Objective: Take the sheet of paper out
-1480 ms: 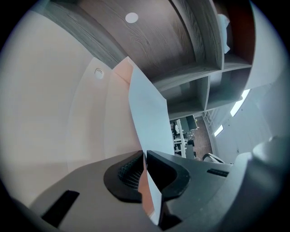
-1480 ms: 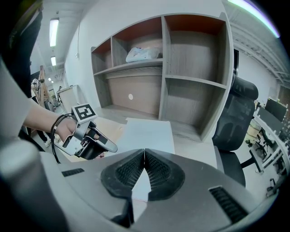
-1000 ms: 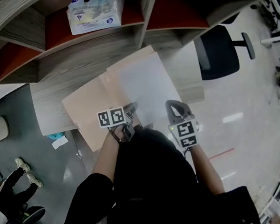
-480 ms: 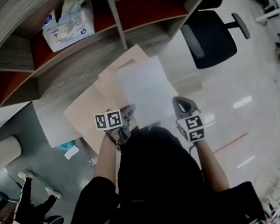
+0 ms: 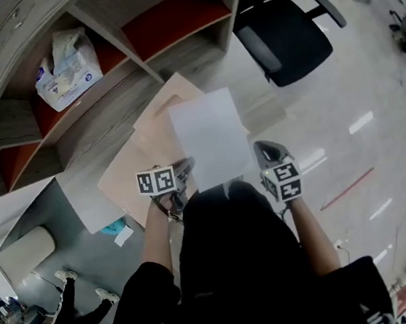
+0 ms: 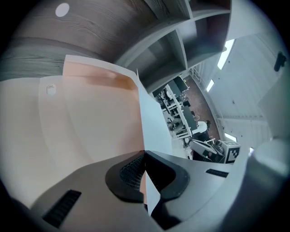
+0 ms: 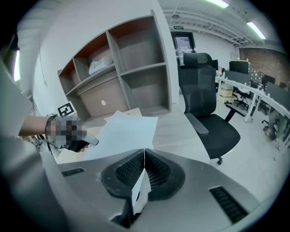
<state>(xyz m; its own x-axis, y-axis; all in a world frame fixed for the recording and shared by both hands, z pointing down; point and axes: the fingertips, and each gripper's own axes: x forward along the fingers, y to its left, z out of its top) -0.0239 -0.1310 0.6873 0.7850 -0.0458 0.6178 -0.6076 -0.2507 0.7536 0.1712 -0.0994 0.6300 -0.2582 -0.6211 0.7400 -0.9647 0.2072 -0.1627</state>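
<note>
Left gripper: jaws together, clamped on the near edge of a tan envelope, which spreads away to the left in the left gripper view. Right gripper: jaws together, clamped on a near corner of the white sheet of paper. In the head view the sheet is held in front of the person, between the two grippers and above the wood-grain desk. It overlaps the right part of the envelope. Whether its left edge is still tucked inside the envelope cannot be determined from these views. Beyond the desk stands a shelf unit with a white packet in one compartment. A black office chair stands just to its right.
</note>
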